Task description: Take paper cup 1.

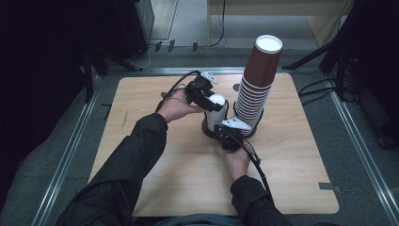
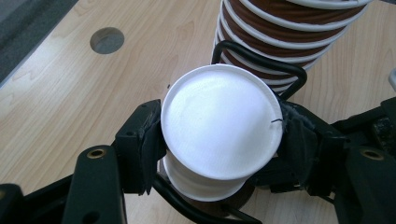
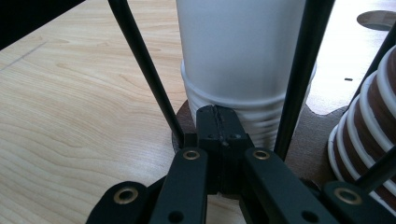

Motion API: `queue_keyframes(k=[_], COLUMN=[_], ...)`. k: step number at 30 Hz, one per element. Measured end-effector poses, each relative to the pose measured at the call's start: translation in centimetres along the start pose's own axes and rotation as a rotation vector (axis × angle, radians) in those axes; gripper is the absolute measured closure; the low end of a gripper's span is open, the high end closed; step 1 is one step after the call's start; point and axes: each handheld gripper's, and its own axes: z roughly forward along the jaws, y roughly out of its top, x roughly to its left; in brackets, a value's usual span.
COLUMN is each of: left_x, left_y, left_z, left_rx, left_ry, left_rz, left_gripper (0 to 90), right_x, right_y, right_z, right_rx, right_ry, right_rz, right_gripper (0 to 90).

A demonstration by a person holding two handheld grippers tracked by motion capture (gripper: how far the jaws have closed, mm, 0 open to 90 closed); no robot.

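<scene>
A light wooden desk (image 1: 155, 155) carries a black wire rack (image 2: 261, 58) on a dark round base (image 3: 317, 140). The rack holds two stacks of inverted paper cups side by side: a short white stack (image 1: 216, 110) and a tall brown stack (image 1: 256, 84) with white rims, which leans to the right towards its top.

The left gripper (image 1: 205, 99) reaches in from the left at the top of the white stack. In the left gripper view its fingers (image 2: 144, 140) sit on either side of the topmost white cup (image 2: 222, 128), pressed against its wall just under the flat white bottom that faces up. That cup is tilted and offset from the white cups beneath it, whose rims show below its near edge.

The right gripper (image 1: 229, 134) is low at the near side of the rack, at the foot of the white stack. In the right gripper view its fingers (image 3: 212, 126) are pressed together with nothing between them, their tips resting against the lowest ribbed rims of the white stack, between two upright black wires of the rack.

A round hole (image 2: 107, 40) is cut in the desk beyond the rack. The person's dark sleeves (image 1: 136, 155) enter from the bottom of the high view.
</scene>
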Motion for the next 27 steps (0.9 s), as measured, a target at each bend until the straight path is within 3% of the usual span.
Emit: queue_keyframes(k=[10, 20, 27], left_x=[-0.2, -0.1, -0.3], left_y=[0.5, 1.9, 3.0], left_z=[-0.7, -3.3, -5.3], left_rx=[-0.01, -0.052, -0.061], left_ry=[0.0, 0.005, 0.0], left_rz=[0.009, -0.007, 0.004], left_gripper=[35.3, 35.4, 35.5], right_x=[0.1, 0.0, -0.1], right_y=[0.0, 0.0, 0.1], right_z=[0.1, 0.0, 0.1], right_rx=[0.004, 0.011, 0.018], right_ry=[0.003, 0.005, 0.015], right_rz=[0.002, -0.002, -0.004], right_gripper=[89.4, 89.4, 89.4])
